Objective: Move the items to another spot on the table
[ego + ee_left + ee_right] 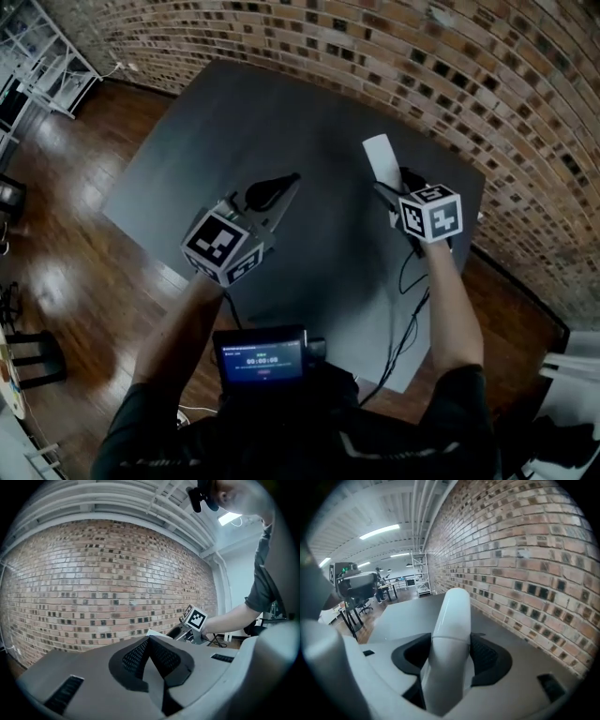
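A smooth white bottle-like item [380, 155] [452, 630] sticks out forward from my right gripper [390, 185] [450, 648], over the right part of the dark grey table [234, 122]. The black pads [486, 657] press on its sides, so the gripper is shut on it. My left gripper [284, 185] [149, 641] hovers over the middle of the table, left of the white item, its jaws shut tip to tip with nothing between them. In the left gripper view the right gripper's marker cube [194, 618] shows ahead at the right. Whether the item touches the table I cannot tell.
A brick wall [450, 66] runs close behind the table's far and right edges. Wooden floor [66, 216] lies to the left. Black cables [408, 319] hang past the table's near right edge. A small screen device [262, 356] sits at the person's chest.
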`<action>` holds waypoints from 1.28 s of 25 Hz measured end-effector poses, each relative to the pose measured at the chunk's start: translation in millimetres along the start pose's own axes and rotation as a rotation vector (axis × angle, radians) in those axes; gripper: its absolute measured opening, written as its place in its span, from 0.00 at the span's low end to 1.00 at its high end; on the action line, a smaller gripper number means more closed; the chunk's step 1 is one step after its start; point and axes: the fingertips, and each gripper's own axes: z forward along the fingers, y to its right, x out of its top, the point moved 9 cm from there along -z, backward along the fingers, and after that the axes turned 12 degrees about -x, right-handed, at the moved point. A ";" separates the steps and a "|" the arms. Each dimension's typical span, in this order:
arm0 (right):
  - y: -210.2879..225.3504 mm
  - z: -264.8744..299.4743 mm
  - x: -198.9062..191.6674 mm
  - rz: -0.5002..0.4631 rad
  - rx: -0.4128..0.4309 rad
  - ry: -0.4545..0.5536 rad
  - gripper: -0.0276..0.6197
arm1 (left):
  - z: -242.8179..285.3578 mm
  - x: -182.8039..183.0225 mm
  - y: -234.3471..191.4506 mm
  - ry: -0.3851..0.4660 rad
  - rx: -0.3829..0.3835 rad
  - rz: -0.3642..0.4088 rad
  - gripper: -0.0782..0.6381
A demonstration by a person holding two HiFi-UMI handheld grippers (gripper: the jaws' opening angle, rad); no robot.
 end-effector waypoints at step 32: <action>-452.3 -0.9 149.5 -0.299 0.362 0.105 0.46 | -463.3 36.1 44.8 0.088 0.497 0.102 0.11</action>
